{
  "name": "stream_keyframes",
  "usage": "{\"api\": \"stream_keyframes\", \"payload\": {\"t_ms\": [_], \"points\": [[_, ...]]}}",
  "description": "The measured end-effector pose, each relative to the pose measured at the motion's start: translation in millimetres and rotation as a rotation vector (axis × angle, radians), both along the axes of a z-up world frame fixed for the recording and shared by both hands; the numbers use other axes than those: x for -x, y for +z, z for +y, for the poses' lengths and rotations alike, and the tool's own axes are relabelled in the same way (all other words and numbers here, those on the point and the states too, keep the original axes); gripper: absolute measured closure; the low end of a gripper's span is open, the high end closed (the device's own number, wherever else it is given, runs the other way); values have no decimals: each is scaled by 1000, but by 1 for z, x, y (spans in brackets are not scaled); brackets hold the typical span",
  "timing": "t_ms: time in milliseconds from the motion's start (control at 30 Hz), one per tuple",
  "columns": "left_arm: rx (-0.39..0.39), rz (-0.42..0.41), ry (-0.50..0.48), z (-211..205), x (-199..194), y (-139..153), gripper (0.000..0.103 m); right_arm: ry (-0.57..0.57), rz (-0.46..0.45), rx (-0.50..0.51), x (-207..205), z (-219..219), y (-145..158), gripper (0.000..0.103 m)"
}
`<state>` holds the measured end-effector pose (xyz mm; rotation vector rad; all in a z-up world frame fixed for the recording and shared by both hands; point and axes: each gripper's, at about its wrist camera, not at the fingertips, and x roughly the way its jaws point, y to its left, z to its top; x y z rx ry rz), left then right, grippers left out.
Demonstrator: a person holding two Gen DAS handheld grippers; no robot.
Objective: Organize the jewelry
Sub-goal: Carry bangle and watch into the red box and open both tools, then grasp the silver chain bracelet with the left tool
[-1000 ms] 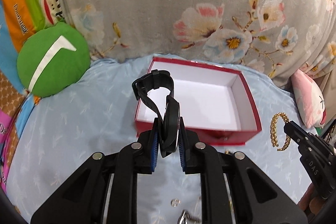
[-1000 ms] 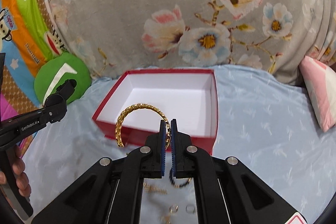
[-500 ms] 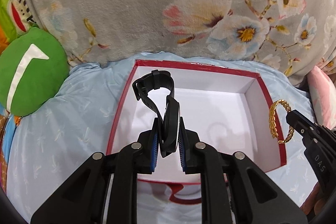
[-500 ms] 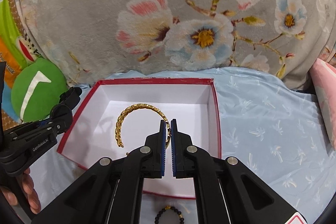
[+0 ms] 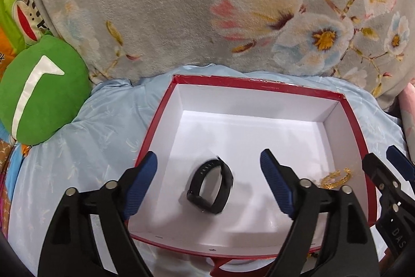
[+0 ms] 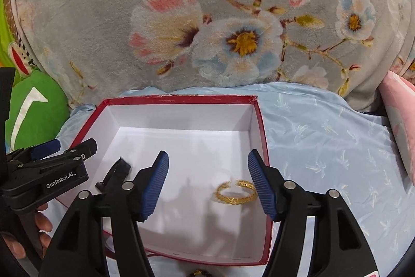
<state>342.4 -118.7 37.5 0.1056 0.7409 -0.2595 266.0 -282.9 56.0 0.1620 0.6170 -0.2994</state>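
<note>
Opening, both grippers hold nothing; right gripper (image 6: 207,183) half hides the black band (image 6: 114,174).

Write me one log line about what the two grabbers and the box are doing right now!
left gripper: jaws opening, empty | right gripper: jaws opening, empty | black watch: in red box | gold bangle: in box

Your right gripper's finger hides part of the gold bangle (image 6: 236,192); the black watch (image 6: 114,174) is blurred.
</note>
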Motion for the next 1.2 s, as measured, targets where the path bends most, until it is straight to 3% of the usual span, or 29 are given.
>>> {"api": "stream_keyframes", "payload": {"t_ms": [400,733,1000,1200], "points": [[12,-7,13,16,24,20,20,2,-36,1,31,11,18,33],[43,25,32,61,81,30,16,-31,-28,-2,95,12,19,32],[21,92,66,99,133,8,16,-52,13,-1,155,19,7,32],[39,237,83,123,166,-34,16,-51,70,-23,190,29,-19,32]]}}
